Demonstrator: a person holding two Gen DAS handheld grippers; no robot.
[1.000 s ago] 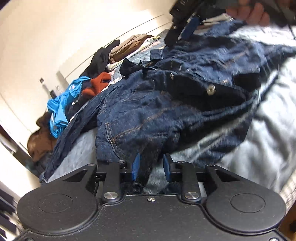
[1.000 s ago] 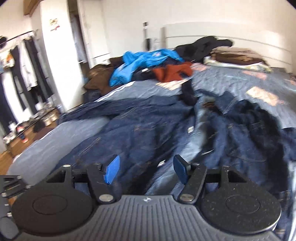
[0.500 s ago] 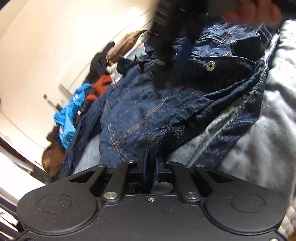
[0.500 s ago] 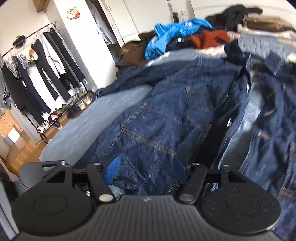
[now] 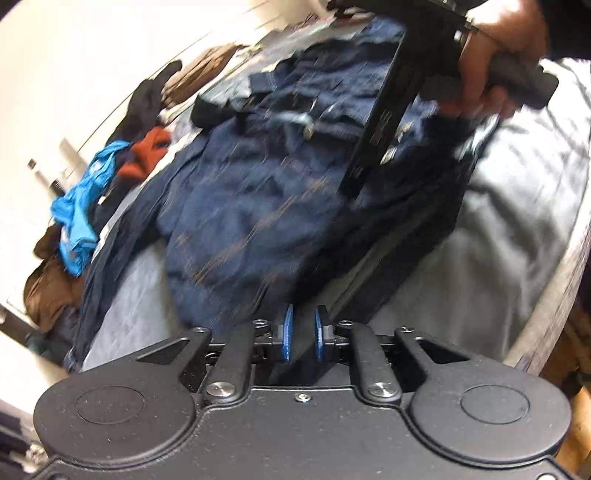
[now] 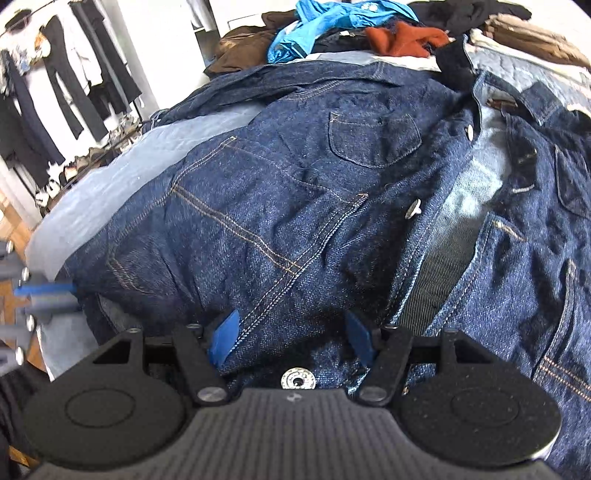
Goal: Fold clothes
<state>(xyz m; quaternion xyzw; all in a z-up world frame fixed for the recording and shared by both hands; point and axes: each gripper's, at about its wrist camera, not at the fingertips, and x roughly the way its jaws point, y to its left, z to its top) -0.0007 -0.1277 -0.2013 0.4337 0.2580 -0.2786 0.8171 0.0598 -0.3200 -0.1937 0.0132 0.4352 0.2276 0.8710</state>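
A denim jacket [image 6: 295,192] lies spread open, front up, across a grey-blue bed [image 6: 122,173], its hem at the near edge.

The right gripper [image 6: 291,338] sits low over that hem with its blue pads [image 6: 223,339] held wide apart. Denim bunches between them and a metal snap button [image 6: 297,378] shows just in front of the tool body, but the pads do not press the cloth.

The left gripper [image 5: 302,334] has its two blue pads [image 5: 286,332] drawn close, with a narrow gap left. Dark fabric of the jacket [image 5: 266,206] runs down toward that gap; motion blur makes it impossible to tell whether cloth is pinched there.

In the left wrist view, a person's hand [image 5: 491,62] holds the black handle of the other tool above the jacket's far side.

A chest pocket [image 6: 373,136] and a row of silver buttons [image 6: 413,210] mark the jacket's left panel, with the paler inside of the cloth showing in the open front. Beyond the collar, at the head of the bed, a blue garment [image 6: 317,26], a rust-red garment [image 6: 402,37] and dark and brown clothes lie heaped. Dark clothes [image 6: 55,81] hang on a rack against the white wall.
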